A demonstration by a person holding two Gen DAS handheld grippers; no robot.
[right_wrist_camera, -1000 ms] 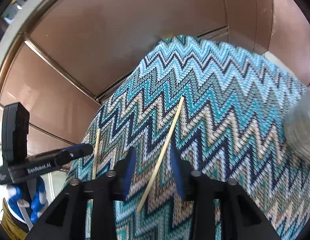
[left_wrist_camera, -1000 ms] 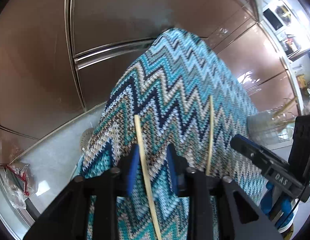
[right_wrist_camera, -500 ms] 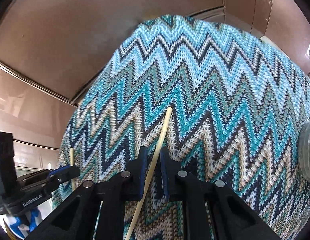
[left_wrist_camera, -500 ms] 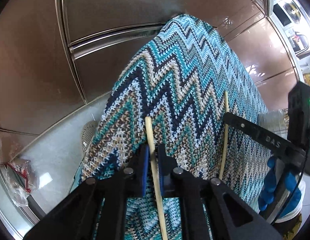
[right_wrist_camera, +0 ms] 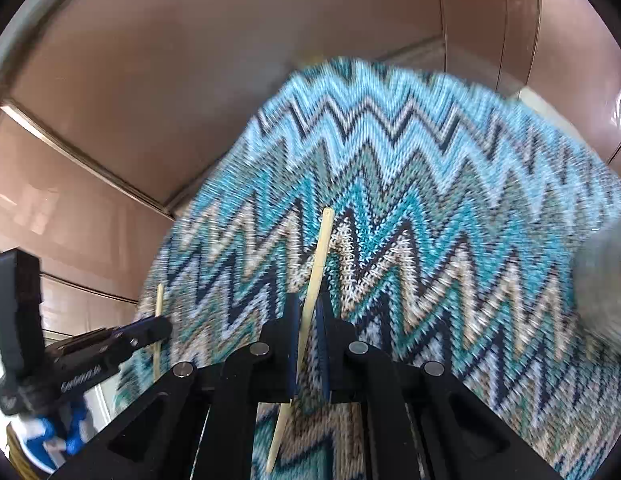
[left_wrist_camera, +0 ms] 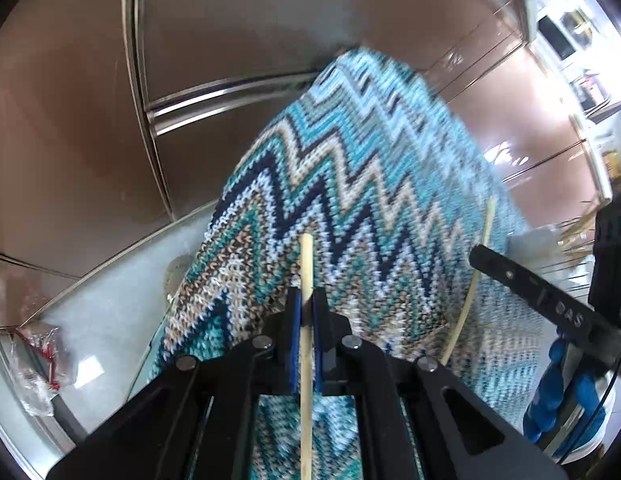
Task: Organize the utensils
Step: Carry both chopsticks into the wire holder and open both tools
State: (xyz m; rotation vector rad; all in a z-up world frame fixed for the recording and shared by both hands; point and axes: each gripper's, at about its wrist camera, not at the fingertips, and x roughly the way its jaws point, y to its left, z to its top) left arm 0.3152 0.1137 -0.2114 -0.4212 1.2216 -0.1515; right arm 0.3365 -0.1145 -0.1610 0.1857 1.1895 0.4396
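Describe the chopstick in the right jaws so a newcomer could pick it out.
Start at the zigzag-knit mat of blue, teal and beige. Over it, the right gripper pinches a pale wooden chopstick between blue-padded jaws. Unlike the other chopstick, it leans and tapers downward.

- Glossy brown wall panels (left_wrist_camera: 82, 132) behind, split by metal trim strips (left_wrist_camera: 230, 94); soft glare patches on them.
- White countertop (left_wrist_camera: 118, 292) meets panels at left.
- Zigzag knit mat (right_wrist_camera: 430, 208), blue, teal, beige, covers the surface.
- Crumpled clear wrapper (left_wrist_camera: 34, 364) at far left.
- Bright kitchen shelving (left_wrist_camera: 566, 36), upper right, blurred.
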